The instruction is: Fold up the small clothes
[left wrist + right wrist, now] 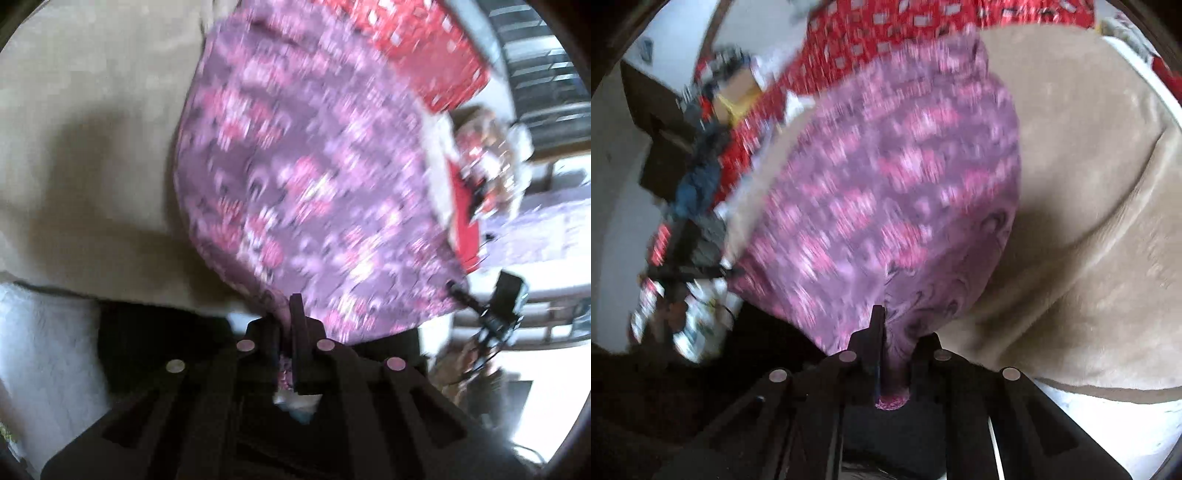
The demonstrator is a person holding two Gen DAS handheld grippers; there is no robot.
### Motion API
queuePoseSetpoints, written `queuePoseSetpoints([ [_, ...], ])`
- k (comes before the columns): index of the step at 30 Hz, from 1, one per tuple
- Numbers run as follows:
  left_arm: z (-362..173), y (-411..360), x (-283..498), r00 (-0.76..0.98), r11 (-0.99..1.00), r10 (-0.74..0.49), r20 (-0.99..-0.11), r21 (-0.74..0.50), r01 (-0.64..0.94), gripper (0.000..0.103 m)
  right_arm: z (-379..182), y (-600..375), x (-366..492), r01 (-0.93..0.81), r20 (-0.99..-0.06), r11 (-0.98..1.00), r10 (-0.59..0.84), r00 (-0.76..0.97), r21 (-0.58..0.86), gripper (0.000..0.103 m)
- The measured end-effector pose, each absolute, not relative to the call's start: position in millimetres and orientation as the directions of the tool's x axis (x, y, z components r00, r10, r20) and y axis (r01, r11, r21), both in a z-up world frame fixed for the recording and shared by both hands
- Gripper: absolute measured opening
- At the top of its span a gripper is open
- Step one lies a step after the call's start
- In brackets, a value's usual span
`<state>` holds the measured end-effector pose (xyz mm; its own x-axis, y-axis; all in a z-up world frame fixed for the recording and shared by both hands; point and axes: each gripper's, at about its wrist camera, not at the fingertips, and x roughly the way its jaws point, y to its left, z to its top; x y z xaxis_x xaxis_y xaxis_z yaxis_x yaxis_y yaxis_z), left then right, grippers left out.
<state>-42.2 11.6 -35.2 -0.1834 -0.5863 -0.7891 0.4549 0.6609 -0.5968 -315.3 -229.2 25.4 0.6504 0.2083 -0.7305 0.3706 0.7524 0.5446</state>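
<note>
The purple flowered cloth is pinched at one edge by the left tool and right tool, above the tan blanket. Both corners should be carried over evenly.

A tan, plush-looking blanket covered the supporting surface; whether a bed or a worktop lay beneath it could not be told. White bedding showed past its near edge. A purple garment with a pink floral print lay spread on the blanket, blurred. A red cloth with small white squares lay at the garment's far side.
</note>
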Motion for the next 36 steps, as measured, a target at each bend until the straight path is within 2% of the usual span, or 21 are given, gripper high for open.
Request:
queuePoseSetpoints([
  [3, -23, 15, -27, -0.172, 0.627, -0.652, -0.739, -0.652, 0.427, 0.002, 44, -236, -318, 0.378, -0.676, 0.714, 0.18, 0.714, 0.59, 0.009],
  [11, 0, 28, 19, -0.099, 0.597, -0.731, -0.675, -0.703, 0.385, 0.002, 76, -258, -300, 0.387, -0.589, 0.645, 0.123, 0.799, 0.659, 0.009],
  [18, 16, 16, 70, -0.001, 0.615, -0.756, -0.655, -0.711, 0.342, 0.002, 89, -303, -274, 0.364, -0.504, 0.563, 0.11, 0.857, 0.742, 0.009],
  [27, 18, -44, 160, 0.069, 0.656, -0.744, -0.665, -0.707, 0.265, 0.002, 57, -378, -205, 0.425, -0.505, 0.414, 0.1, 0.857, 0.805, 0.009],
  [36, 17, -109, 251, 0.115, 0.676, -0.734, -0.669, -0.704, 0.218, 0.002, 13, -458, -131, 0.432, -0.461, 0.291, 0.039, 0.886, 0.854, 0.01],
])
